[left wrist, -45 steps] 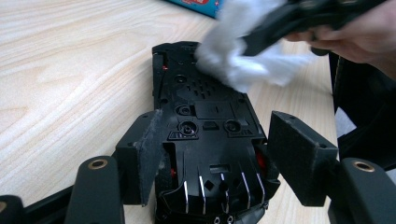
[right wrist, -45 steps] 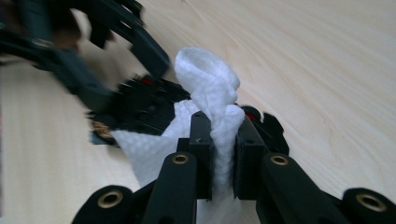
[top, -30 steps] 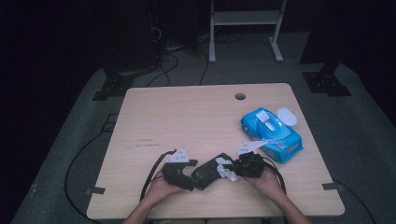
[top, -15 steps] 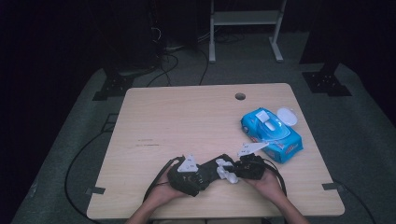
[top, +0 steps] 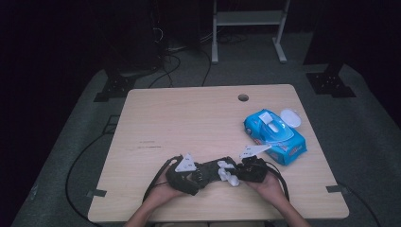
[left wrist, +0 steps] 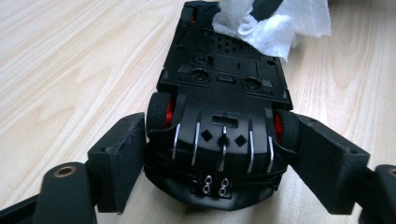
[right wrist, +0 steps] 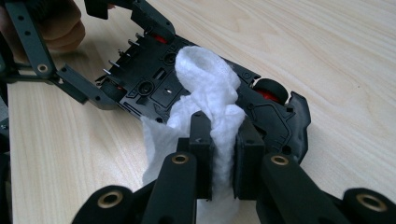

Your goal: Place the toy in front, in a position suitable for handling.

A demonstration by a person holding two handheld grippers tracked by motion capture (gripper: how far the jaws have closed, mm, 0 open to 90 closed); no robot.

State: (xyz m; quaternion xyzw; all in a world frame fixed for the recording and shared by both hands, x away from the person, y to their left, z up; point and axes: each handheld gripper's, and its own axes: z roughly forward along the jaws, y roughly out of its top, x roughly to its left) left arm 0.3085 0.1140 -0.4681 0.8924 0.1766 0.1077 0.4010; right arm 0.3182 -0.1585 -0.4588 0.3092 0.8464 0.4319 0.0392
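Black toy car (left wrist: 219, 107) lies upside down, underside up, near the front edge of the wooden table (top: 189, 118), between both hands; left gripper (left wrist: 219, 154) clamps it across the rear, one pad against each red-hubbed wheel, jaws having just closed in a little; right gripper (right wrist: 219, 149) has its jaws pressed together, pinching a white wipe (right wrist: 205, 88); wipe touches the car's underside; blue wipe pack (top: 274, 135) sits to the right, well apart.

A blue wipes pack (top: 276, 137) lies on the wooden table (top: 189, 123), lid open
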